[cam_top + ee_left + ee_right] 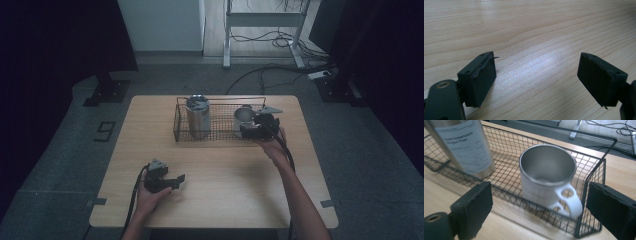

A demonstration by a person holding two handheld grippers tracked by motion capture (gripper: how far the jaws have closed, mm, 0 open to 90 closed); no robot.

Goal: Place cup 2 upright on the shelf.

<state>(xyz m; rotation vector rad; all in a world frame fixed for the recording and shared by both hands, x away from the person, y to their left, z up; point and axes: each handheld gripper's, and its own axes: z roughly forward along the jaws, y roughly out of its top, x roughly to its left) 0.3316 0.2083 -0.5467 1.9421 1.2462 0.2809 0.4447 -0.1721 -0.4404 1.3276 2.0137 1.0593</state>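
The left gripper (175, 181) rests low on the table (215, 165), near the front edge on the left. Its jaws are spread and nothing is between them. It has no job right now, so it is best to let it lie there. Farther in, near the back right of the table, the right gripper (248, 131) sits just outside the front wall of the wire basket (596, 177). Its jaws are spread wide too and touch nothing. The mug (544, 187) stands upright in the right end of the basket, close to the right corner, with its white handle turned toward the gripper. I think the job is to grab this mug. To do it well, the gripper should go up over the wire wall first, then come down on the mug. One jaw can go inside the cup and one outside, away from the handle. Squeeze slowly and lift straight up. The tall can (466, 145) stands farther off at the left end, so it is not in the way.
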